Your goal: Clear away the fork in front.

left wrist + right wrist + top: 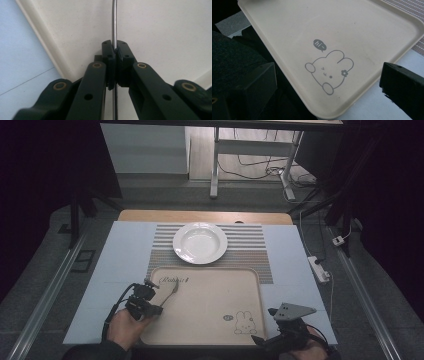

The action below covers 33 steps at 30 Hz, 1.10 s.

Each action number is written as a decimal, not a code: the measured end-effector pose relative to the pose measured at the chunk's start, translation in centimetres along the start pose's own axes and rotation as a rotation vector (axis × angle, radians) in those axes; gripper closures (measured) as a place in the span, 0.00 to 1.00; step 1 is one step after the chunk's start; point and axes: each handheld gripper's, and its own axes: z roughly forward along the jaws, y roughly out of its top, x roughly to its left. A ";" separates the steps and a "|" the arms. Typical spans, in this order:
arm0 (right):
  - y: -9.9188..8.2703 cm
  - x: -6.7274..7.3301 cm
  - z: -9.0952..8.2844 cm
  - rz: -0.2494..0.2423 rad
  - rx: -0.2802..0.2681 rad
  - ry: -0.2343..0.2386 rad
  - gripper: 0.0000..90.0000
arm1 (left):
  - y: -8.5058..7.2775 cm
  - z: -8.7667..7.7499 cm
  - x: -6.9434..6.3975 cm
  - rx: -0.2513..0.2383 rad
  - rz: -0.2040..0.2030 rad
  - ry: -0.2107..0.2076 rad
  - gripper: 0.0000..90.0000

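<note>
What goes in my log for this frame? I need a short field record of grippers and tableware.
left gripper: shut on a thin metal utensil, over the tray's left part
right gripper: open, holding nothing, at the tray's near right corner
tray: beige, rabbit drawing with "hi~"
plate: white, empty, on the striped mat beyond the tray

I note a cream-beige tray (210, 320) low in the centre of the high view, with a grey line-drawn rabbit (329, 71) and a dark grey "hi~" speech bubble (320, 45) near its lower right corner and grey script lettering (174, 280) at its upper left. Above it I see a glossy white plate (200, 242) on a placemat (250, 247) striped grey and white, all over a pale blue table cover (120, 265). Both grippers are black, left gripper (115, 53) on a silver metal utensil (114, 25), right gripper (280, 330) topped by a grey plate.
</note>
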 end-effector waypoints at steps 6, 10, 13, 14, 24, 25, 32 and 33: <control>-0.3 -0.1 -0.4 0.021 -0.001 -0.004 0.01 | -0.1 0.4 0.2 0.003 0.013 -0.012 0.89; -0.6 -0.2 -1.0 0.042 -0.011 -0.020 0.01 | 0.2 -0.1 0.5 -0.036 0.034 -0.030 0.86; -0.8 -0.2 -1.3 0.055 -0.020 -0.024 0.01 | 0.8 -0.7 0.7 -0.074 0.056 -0.031 0.86; -0.9 -0.2 -1.4 0.058 -0.020 -0.024 0.01 | 1.1 -0.9 0.7 -0.085 0.063 -0.027 0.88; -1.0 -0.4 -1.5 0.075 -0.014 -0.020 0.01 | 4.8 0.0 1.3 -0.112 0.123 -0.009 0.99; -1.0 -0.4 -1.5 0.076 -0.013 -0.018 0.01 | 5.1 0.2 1.3 -0.112 0.128 -0.008 0.99; -1.0 -0.5 -1.4 0.081 -0.009 -0.013 0.01 | 6.4 1.2 0.8 -0.124 0.150 -0.004 0.99; -1.0 -0.5 -1.4 0.085 -0.007 -0.010 0.01 | 6.5 1.2 0.6 -0.125 0.155 -0.005 0.99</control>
